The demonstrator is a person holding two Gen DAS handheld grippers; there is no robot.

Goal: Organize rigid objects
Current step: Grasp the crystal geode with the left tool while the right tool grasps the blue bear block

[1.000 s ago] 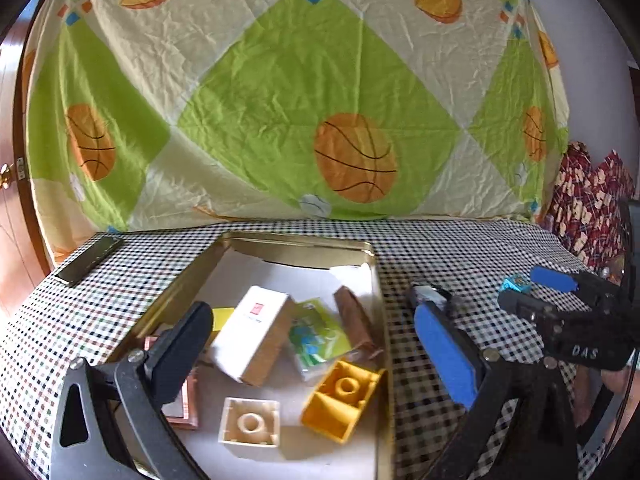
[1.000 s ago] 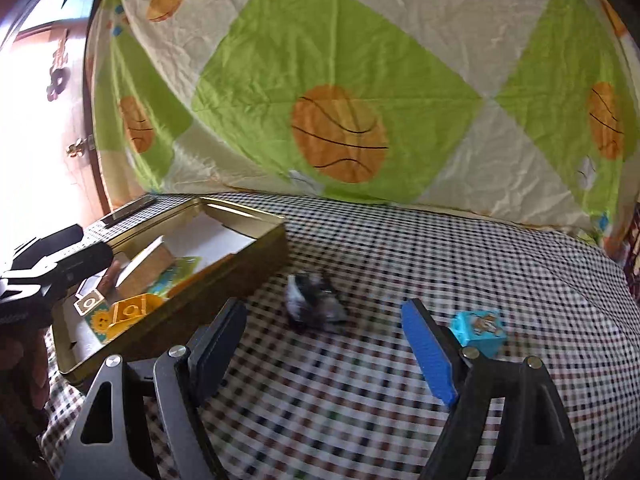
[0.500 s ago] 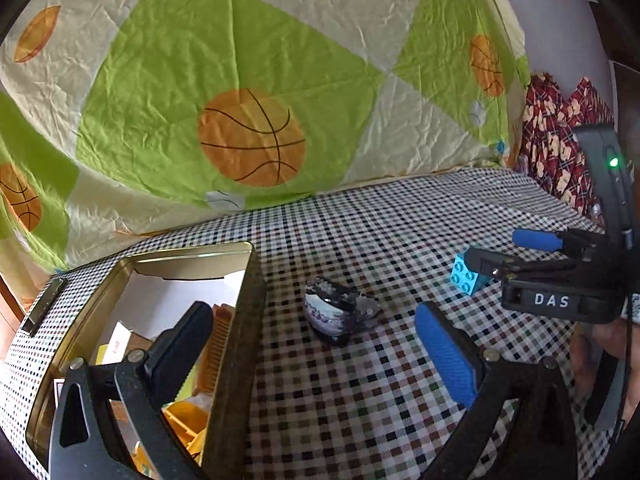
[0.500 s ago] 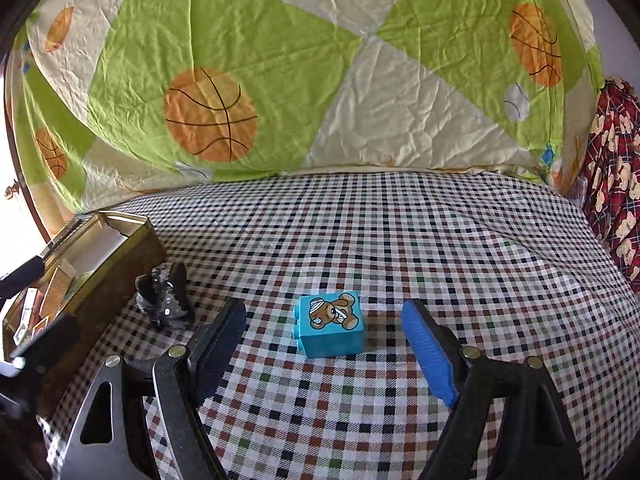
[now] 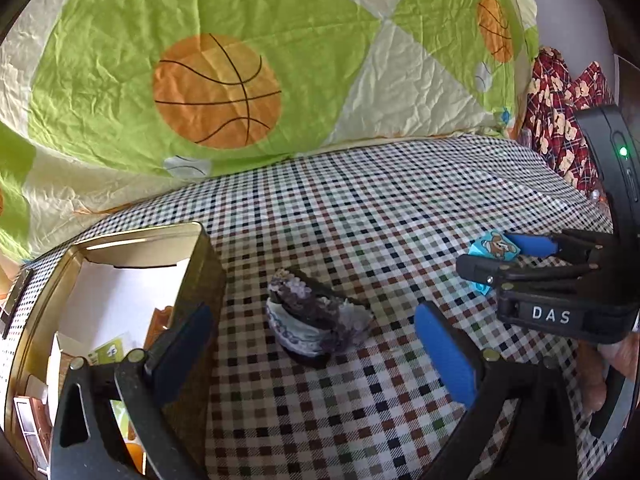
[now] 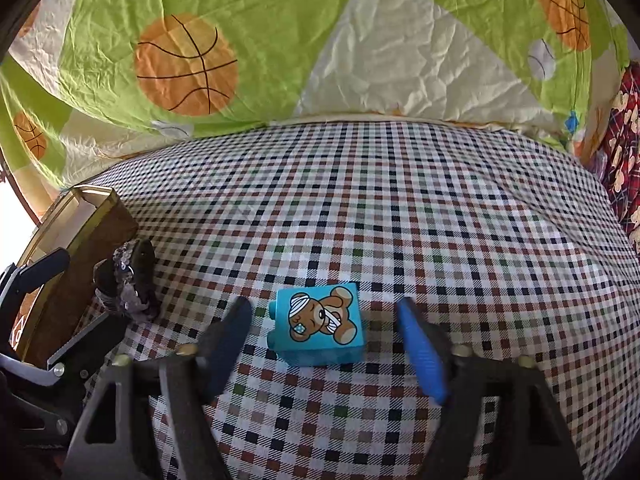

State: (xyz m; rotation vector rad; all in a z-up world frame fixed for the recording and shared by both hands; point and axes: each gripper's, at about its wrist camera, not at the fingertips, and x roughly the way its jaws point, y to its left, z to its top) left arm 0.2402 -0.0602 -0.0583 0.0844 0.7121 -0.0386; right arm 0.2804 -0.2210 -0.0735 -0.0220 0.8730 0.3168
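Block: a blue toy block (image 6: 318, 326) with a bandaged bear printed on its top lay on the checked cloth (image 6: 400, 208) at lower centre of the right wrist view; in the left wrist view it sat at centre right, partly hidden behind the other tool.
Right gripper: the right gripper (image 6: 324, 344) was spread wide, its two pads on either side of the block and touching neither face.
Left gripper: the left gripper (image 5: 316, 352) was also released and empty, with a dark crumpled lump (image 5: 314, 314) on the cloth just ahead of it, middle of the frame.
Tin: a gold tin (image 5: 202, 256) stood at lower left in the left wrist view, with cards and other blocks partly visible inside.
Handling, block: it looked like hard, light plastic, stiff enough for a firm squeeze, though the smooth sides could slip.
Where to hold: the two flat side walls facing the pads seemed best, low and square, away from the studs on its left end.
Lump: too blurred to tell what it was or whether it was rigid.
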